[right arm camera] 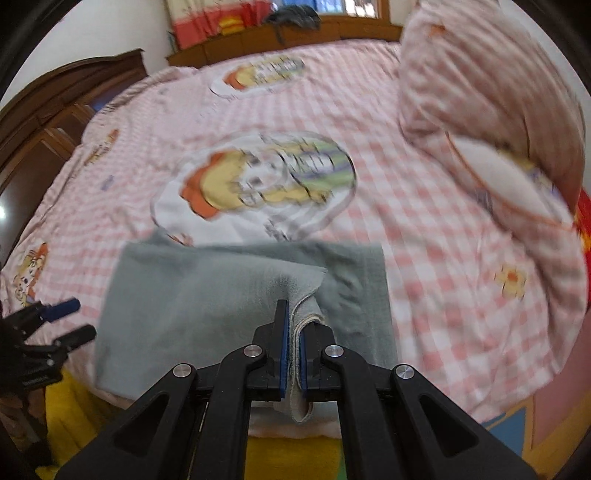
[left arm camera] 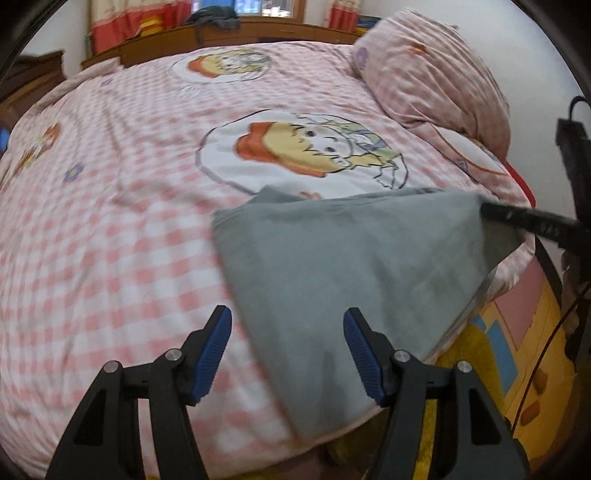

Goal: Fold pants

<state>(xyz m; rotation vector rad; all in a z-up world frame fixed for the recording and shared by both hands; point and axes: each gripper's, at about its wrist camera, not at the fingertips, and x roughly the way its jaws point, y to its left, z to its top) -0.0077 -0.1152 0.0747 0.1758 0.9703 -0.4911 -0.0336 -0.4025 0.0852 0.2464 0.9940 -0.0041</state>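
Note:
The grey pants (left arm camera: pixel 343 258) lie folded on the pink checked bed near its front edge; they also show in the right wrist view (right arm camera: pixel 207 291). My right gripper (right arm camera: pixel 294 339) is shut on a hemmed edge of the pants and lifts that corner off the lower layer. It shows in the left wrist view (left arm camera: pixel 491 210) at the pants' right corner. My left gripper (left arm camera: pixel 288 332) is open and empty, hovering over the left front edge of the pants. It shows in the right wrist view (right arm camera: pixel 70 321) at the far left.
A rolled pink checked quilt (left arm camera: pixel 432 74) lies on the right of the bed (left arm camera: pixel 110 221). A wooden headboard shelf (left arm camera: pixel 221 33) stands at the back and a dark wardrobe (right arm camera: pixel 44 122) on the left. A colourful mat (left arm camera: pixel 509 339) covers the floor below the bed edge.

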